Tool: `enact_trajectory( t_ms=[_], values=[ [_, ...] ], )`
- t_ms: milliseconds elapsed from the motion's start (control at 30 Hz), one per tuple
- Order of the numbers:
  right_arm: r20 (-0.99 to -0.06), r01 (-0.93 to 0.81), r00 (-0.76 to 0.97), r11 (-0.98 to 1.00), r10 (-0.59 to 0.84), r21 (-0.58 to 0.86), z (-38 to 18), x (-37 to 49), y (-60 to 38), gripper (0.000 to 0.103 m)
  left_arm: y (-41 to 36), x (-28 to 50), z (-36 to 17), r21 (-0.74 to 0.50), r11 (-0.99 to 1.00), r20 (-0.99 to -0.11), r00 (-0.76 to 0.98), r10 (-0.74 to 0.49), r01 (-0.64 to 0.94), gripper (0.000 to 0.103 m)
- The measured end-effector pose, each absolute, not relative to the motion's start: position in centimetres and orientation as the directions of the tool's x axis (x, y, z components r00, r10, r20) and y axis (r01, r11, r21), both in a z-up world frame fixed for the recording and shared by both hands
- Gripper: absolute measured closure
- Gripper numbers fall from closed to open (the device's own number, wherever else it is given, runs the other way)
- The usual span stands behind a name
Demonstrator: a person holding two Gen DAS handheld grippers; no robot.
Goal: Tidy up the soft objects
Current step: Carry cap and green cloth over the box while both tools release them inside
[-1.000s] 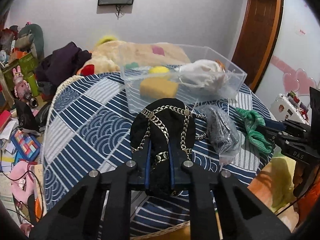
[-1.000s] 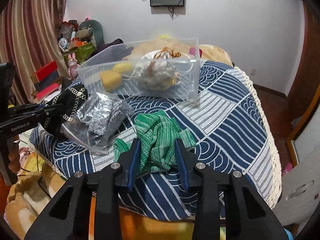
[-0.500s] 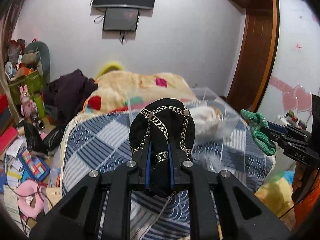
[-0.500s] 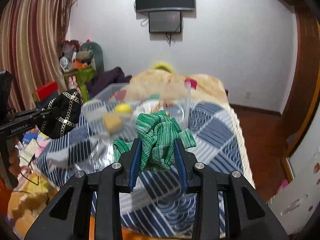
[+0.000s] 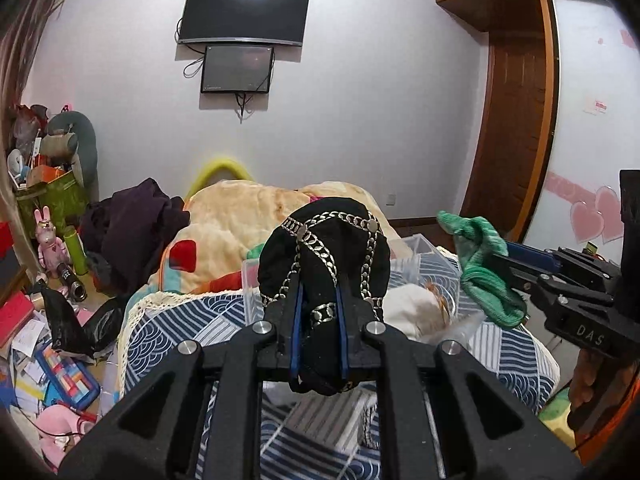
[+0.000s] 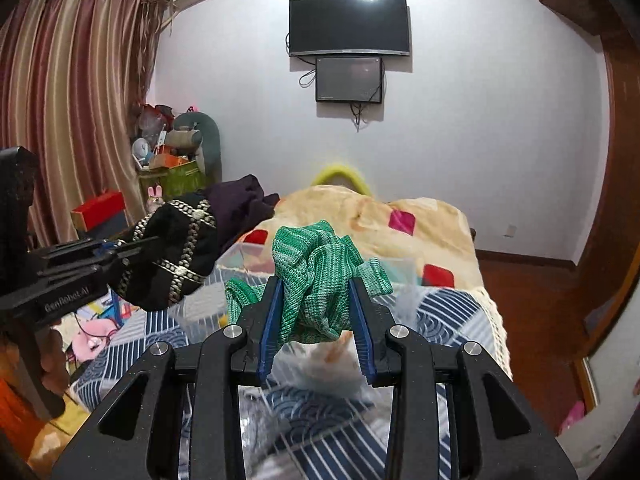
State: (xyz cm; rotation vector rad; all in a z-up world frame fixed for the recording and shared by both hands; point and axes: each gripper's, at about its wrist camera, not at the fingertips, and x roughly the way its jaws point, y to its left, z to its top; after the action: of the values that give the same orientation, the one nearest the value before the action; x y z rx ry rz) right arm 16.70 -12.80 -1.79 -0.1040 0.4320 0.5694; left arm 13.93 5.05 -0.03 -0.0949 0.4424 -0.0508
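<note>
My left gripper point(image 5: 318, 316) is shut on a black pouch with silver chains point(image 5: 326, 252) and holds it in the air above the blue patterned table. The pouch also shows at the left of the right wrist view point(image 6: 176, 256). My right gripper point(image 6: 316, 320) is shut on a bunched green knit cloth point(image 6: 316, 280), also lifted; the cloth shows at the right of the left wrist view point(image 5: 480, 272). A clear plastic bin point(image 5: 420, 248) with a white soft item point(image 5: 412, 312) stands on the table behind and below both loads.
The round table has a blue and white patterned cover point(image 5: 188, 328). A bed with a cream blanket point(image 6: 400, 220) lies beyond it. Clutter and toys point(image 5: 60, 360) fill the floor at left. A wooden door point(image 5: 512, 140) is at right.
Both grippers have risen from the tabletop with their loads, and both views tilted up. The pouch and green cloth now hang in the air above the bin's level.
</note>
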Motion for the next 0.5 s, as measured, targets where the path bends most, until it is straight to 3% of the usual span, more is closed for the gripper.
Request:
enact_trajectory(
  t_ms=[500],
  values=[
    [-0.589,-0.579,0.661,0.815,0.465,-0.006,-6.5,21.1,-8.2,0.073,4.9,20.9,-4.9,-0.114,0.993,-0.561,0.824,-0.077,0.015,0.089]
  ],
)
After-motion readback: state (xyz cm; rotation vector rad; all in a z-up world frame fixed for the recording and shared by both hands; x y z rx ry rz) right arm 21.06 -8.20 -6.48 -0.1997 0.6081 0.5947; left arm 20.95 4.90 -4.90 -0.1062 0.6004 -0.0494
